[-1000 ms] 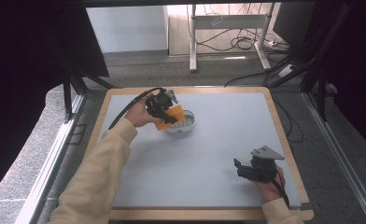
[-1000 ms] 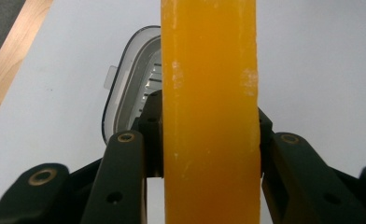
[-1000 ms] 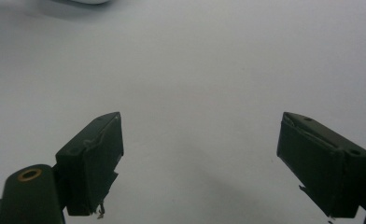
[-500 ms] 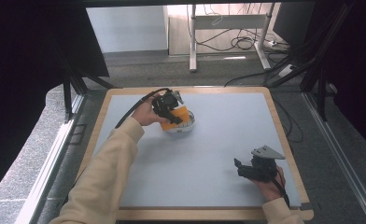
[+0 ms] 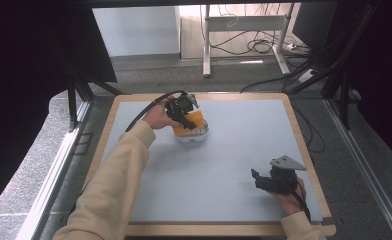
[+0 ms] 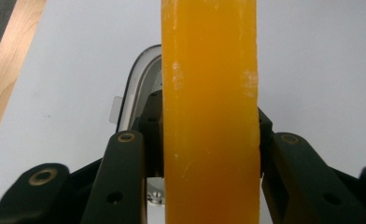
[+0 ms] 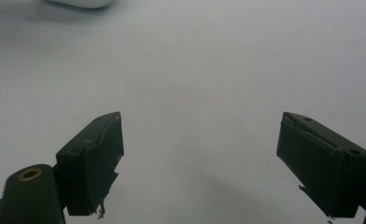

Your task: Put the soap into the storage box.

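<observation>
A: Start nearest the person. What is the right gripper (image 5: 275,180) doing?

B: It rests low at the near right of the tabletop (image 5: 244,150), jaws spread wide with nothing between them. In its own view just bare grey surface lies ahead of the two pads.

A: And further out?

B: The left gripper (image 5: 184,111) is at the far left, its jaws clamped on an orange sponge (image 6: 209,112). In the left gripper view the sponge stands on edge between the pads, squeezed from both sides.

A: Where is it relative to the dish?

B: Right over the white bowl (image 5: 193,135); in the high view the sponge dips toward its rim. I cannot tell whether it touches the inside.

A: So how far along?

B: I judge the sponge is picked up and brought to the bowl. Wiping it, or dropping the sponge in, seems left to do.
</observation>
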Demonstrator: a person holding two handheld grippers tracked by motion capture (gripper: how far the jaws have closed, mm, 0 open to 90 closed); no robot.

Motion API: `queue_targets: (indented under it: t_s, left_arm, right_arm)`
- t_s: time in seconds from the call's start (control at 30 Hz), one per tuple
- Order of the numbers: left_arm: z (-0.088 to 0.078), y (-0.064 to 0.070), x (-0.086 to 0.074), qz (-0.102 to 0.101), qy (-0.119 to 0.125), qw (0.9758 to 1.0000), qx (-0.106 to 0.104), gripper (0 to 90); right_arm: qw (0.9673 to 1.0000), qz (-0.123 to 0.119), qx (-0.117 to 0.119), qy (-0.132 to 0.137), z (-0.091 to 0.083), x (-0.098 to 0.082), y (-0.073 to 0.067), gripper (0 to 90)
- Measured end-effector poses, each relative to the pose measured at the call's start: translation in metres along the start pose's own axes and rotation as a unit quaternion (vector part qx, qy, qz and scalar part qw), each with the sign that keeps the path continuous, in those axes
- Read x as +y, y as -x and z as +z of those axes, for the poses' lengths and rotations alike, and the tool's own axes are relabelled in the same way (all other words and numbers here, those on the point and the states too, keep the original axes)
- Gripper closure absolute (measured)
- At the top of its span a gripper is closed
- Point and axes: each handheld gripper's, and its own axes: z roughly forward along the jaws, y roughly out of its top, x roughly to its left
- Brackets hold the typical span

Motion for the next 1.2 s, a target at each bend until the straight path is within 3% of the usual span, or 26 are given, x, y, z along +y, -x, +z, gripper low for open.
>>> queue_targets:
  t_s: [0.23, 0.57, 0.97, 1.2]
  left_arm:
    - [0.005, -0.007, 0.008, 0.012, -0.009, 0.9999, -0.004, 62.4]
    - [0.024, -0.015, 0.006, 0.005, -0.014, 0.9998, -0.017, 62.4]
    - [0.041, -0.017, 0.003, 0.018, -0.039, 0.9987, -0.027, 62.3]
    - [0.047, -0.018, 0.002, 0.013, -0.042, 0.9988, -0.023, 62.1]
  right_arm:
    - [1.0, 0.0, 0.0, 0.002, -0.001, 0.0, 0.001, 15.3]
    - [1.0, -0.001, -0.001, 0.005, -0.002, 0.001, 0.001, 15.5]
    - [1.0, -0.001, -0.002, 0.004, -0.002, 0.001, 0.001, 15.5]
    - [1.0, -0.001, -0.004, 0.003, -0.002, 0.001, 0.001, 15.5]
